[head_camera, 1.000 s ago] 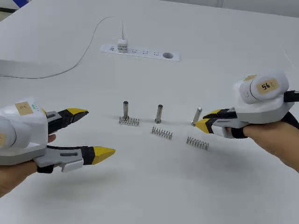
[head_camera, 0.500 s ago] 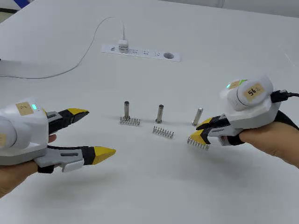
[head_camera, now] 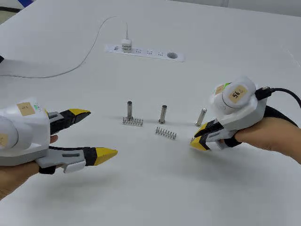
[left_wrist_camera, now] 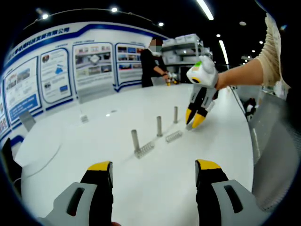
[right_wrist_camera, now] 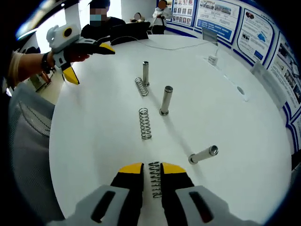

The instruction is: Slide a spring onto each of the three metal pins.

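Two grippers are held out over the white table (head_camera: 155,193). The left gripper (head_camera: 101,132) hangs above the table off to the left side, well apart from the small parts. Its yellow-tipped jaws are spread wide, with nothing between them.

In the middle of the table there are three metal pins in a row. The left pin (head_camera: 129,109) and the middle pin (head_camera: 163,114) stand up straight. The right pin (head_camera: 201,117) looks tilted in the head view (it leans over in the right gripper view too).

The first spring (head_camera: 132,122) lies flat, touching the foot of the left pin. The second spring (head_camera: 166,133) lies flat just in front of the middle pin, not touching it.

The right gripper (head_camera: 197,140) is down low at the table, just beside the right pin. In its own view the third spring (right_wrist_camera: 154,179) lies between its jaws, which are close together – one on each side of the spring. I cannot tell if they squeeze it or only sit beside it.

At the far side lies a white power strip (head_camera: 143,52) with a plug (head_camera: 126,45) in it – a thin cable (head_camera: 89,52) curves away to the left.
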Action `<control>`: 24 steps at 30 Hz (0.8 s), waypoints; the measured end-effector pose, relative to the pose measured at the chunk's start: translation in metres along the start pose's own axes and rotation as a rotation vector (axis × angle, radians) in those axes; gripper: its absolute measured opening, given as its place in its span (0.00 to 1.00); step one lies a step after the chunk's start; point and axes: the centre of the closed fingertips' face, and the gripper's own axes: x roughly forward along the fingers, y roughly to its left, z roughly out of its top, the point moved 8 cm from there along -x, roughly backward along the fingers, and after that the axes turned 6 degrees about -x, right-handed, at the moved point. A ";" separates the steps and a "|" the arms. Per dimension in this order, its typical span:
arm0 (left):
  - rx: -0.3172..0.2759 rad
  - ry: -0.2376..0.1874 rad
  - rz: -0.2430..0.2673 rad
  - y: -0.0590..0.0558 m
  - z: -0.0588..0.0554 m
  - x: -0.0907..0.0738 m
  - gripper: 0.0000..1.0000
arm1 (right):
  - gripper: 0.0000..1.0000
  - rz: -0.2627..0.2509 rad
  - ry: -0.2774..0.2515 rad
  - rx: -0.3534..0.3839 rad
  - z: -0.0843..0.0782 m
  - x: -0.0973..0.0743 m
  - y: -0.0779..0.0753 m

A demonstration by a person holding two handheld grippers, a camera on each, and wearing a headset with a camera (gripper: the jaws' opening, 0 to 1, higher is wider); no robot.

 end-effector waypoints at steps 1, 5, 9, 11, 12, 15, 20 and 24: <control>0.000 0.000 0.001 0.000 0.000 0.000 0.72 | 0.15 0.004 0.007 -0.004 0.001 0.001 0.000; -0.003 -0.002 0.002 0.000 0.000 -0.001 0.72 | 0.14 0.020 0.027 -0.022 0.001 0.003 -0.002; -0.005 -0.002 0.002 0.000 -0.001 -0.001 0.72 | 0.14 0.030 0.052 -0.045 0.002 0.006 -0.003; -0.005 -0.002 0.003 0.000 -0.001 -0.001 0.72 | 0.14 0.040 0.063 -0.049 0.001 0.008 -0.004; -0.007 -0.002 0.003 0.000 -0.001 -0.002 0.72 | 0.14 0.043 0.067 -0.051 0.001 0.008 -0.004; -0.009 -0.002 0.005 0.001 -0.002 -0.002 0.72 | 0.13 0.047 0.080 -0.064 0.000 0.009 -0.004; -0.010 -0.002 0.008 0.001 -0.002 -0.003 0.72 | 0.12 0.059 0.086 -0.064 0.002 0.009 -0.004; -0.009 -0.003 0.006 -0.001 -0.002 -0.003 0.72 | 0.12 0.059 0.087 -0.061 0.002 0.007 -0.003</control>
